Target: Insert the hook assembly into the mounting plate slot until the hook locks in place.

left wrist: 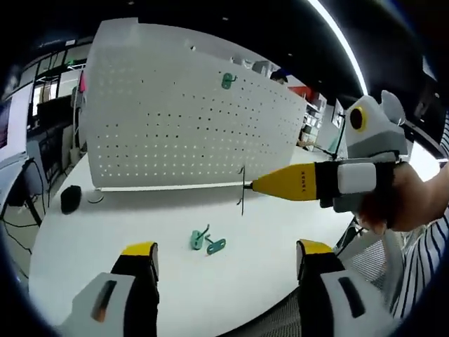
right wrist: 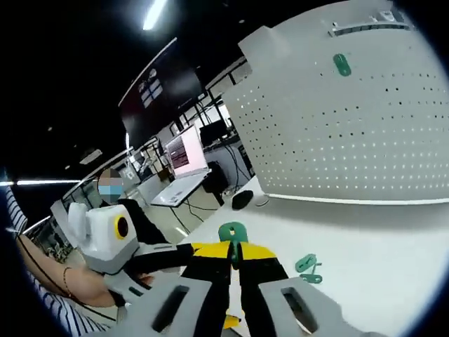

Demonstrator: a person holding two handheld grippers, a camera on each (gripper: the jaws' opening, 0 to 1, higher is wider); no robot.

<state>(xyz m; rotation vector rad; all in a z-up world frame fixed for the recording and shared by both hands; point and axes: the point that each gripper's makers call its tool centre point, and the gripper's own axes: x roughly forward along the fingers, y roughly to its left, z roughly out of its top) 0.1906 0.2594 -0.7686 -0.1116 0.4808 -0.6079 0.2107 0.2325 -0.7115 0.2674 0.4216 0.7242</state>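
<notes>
Right claw point(right wrist: 235, 263) pinches green hook point(right wrist: 232, 235) upright; left claw point(left wrist: 224, 263) gapes wide over table point(left wrist: 140, 217)

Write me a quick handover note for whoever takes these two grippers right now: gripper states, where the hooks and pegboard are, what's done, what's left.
Right gripper: shut on a green hook, held above the white table.
Left gripper: open, holding nothing, low over the table.
Pegboard: upright at the back of the table, with one green hook already mounted near its top.
Loose hook parts: two green pieces lying on the table in front of the board.
Done: one hook on the board, a hook picked up.
Left: bring the held hook to the board, push it into the holes until it locks. The loose parts are still on the table.
</notes>
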